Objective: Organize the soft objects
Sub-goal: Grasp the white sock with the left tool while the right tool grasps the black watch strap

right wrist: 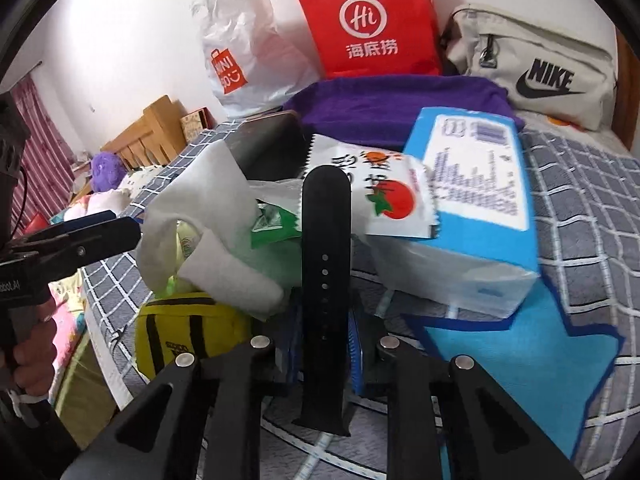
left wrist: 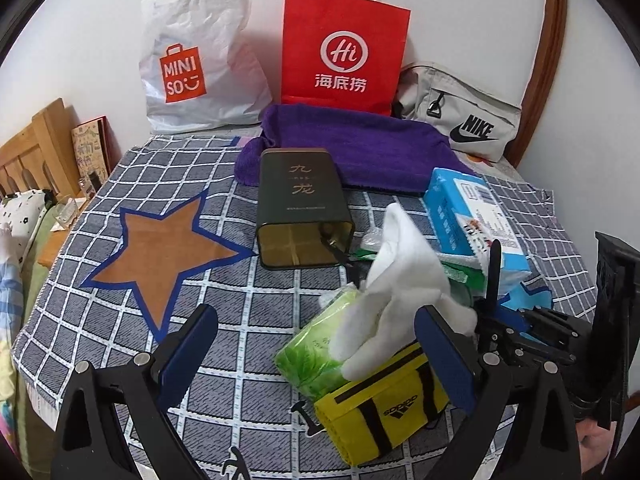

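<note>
My right gripper [right wrist: 322,350] is shut on a black watch strap [right wrist: 325,264] and holds it upright above the cloth; the strap also shows in the left wrist view [left wrist: 493,276]. My left gripper [left wrist: 316,356] is open, its fingers either side of a green tissue pack [left wrist: 316,354] and a yellow mini bag [left wrist: 380,408]. A white sock [left wrist: 396,280] lies on top of them. A purple towel [left wrist: 352,144] lies at the back. A blue tissue pack [right wrist: 476,200] and a tomato snack packet [right wrist: 384,196] lie to the right.
A dark tin box [left wrist: 300,208] lies on its side mid-table on the checked cloth [left wrist: 100,312], with a brown star patch [left wrist: 160,248] to its left. A Miniso bag [left wrist: 196,60], red paper bag [left wrist: 344,48] and Nike pouch [left wrist: 460,116] stand along the back wall.
</note>
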{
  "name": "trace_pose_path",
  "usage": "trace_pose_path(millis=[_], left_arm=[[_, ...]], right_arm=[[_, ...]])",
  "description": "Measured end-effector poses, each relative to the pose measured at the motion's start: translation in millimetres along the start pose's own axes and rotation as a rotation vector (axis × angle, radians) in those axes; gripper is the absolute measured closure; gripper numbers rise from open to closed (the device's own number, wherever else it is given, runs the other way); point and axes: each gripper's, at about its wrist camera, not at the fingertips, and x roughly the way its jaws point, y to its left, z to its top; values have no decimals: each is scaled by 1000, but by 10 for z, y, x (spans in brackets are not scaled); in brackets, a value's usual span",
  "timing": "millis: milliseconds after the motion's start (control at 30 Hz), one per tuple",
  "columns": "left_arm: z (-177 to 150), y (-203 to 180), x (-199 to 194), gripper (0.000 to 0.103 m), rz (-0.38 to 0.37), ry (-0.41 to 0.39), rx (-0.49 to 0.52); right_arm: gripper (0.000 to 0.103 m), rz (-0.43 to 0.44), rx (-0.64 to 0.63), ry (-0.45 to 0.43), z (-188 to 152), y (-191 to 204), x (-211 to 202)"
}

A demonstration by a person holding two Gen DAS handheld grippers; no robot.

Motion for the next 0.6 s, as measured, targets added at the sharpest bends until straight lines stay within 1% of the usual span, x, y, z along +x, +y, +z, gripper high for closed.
trace_pose_path(millis=[267, 433, 467, 500, 533, 567, 600], left_arm=[[66, -238, -3, 3, -46, -26, 58], [96, -411, 198, 3, -11, 10, 93], [98, -427, 243, 6, 0, 13, 94], [91, -440, 271, 11, 10, 18, 95], [88, -450, 323, 26, 22, 29, 97], [86, -443, 362, 46, 24, 39, 95], [80, -419, 396, 54, 23, 50, 83]], right_arm=[[83, -32, 1, -23, -28, -144, -240], [83, -50, 1, -13, -103, -264, -310], [83, -51, 8, -8, -124, -294, -314], [83, -49, 15, -2, -144, -323, -313], [83, -48, 19, 4, -161, -343, -312], [83, -47, 21, 8, -178, -361, -307], [83, -49, 25, 10, -184, -374, -299]])
